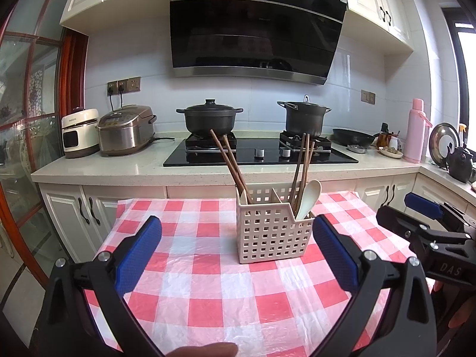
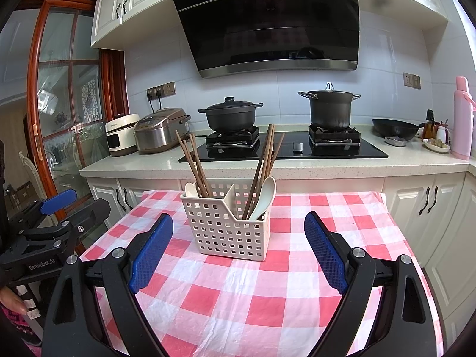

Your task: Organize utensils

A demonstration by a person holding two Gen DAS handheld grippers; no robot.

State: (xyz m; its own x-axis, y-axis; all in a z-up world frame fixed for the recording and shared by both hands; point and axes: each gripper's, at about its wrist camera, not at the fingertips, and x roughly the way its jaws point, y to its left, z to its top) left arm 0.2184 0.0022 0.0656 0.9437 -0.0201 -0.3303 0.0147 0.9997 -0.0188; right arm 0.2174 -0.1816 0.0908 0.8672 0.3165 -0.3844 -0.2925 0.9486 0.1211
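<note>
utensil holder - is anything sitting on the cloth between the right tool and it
Nothing visible. In the right wrist view only bare checked tablecloth lies between the open right tool and the utensil holder. The chopsticks and both spoons already stand inside it.

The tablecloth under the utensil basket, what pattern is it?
Red, pink and white checks on the tablecloth; the right wrist view shows it best.

A home kitchen: gas hob [image 1: 258,151], range hood [image 1: 255,23], pots.
</note>
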